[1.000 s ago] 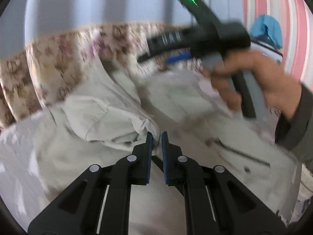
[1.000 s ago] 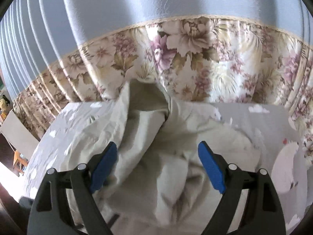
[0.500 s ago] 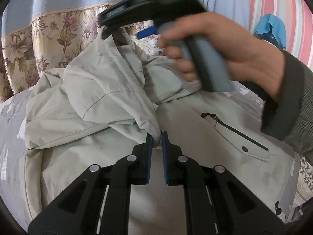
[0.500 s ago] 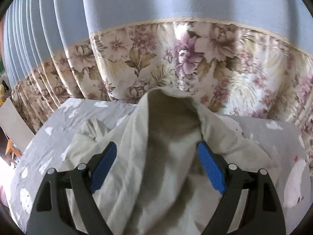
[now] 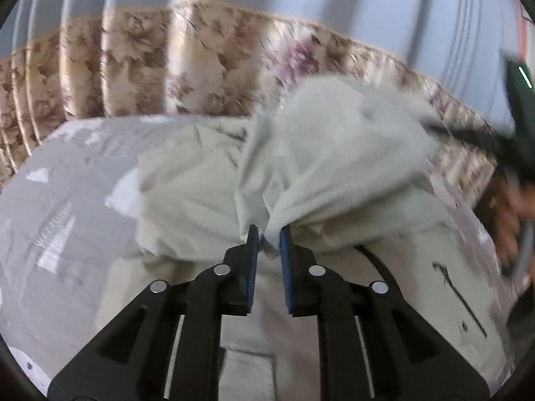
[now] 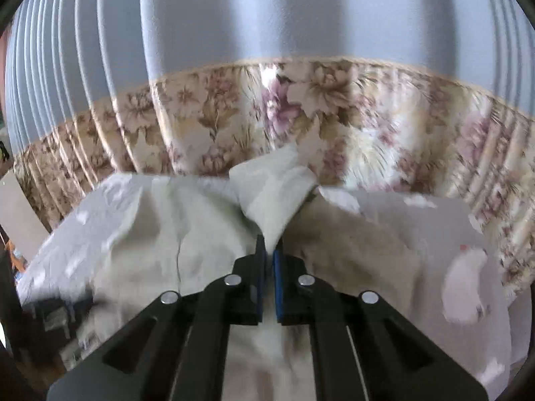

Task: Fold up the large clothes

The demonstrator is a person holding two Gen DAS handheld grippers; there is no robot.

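Left wrist view: the left gripper (image 5: 268, 234) has its blue pads nearly together, pinching a bunched fold of the pale jacket (image 5: 334, 153), which rises ahead of the fingers and spreads below them over the grey bedsheet (image 5: 67, 200). Far right of it, blurred, sits the right gripper's handle in a hand (image 5: 511, 230). In the right wrist view, the right gripper (image 6: 270, 250) is clamped on a jacket (image 6: 274, 193) edge standing up just ahead, with a floral curtain (image 6: 334, 107) beyond.
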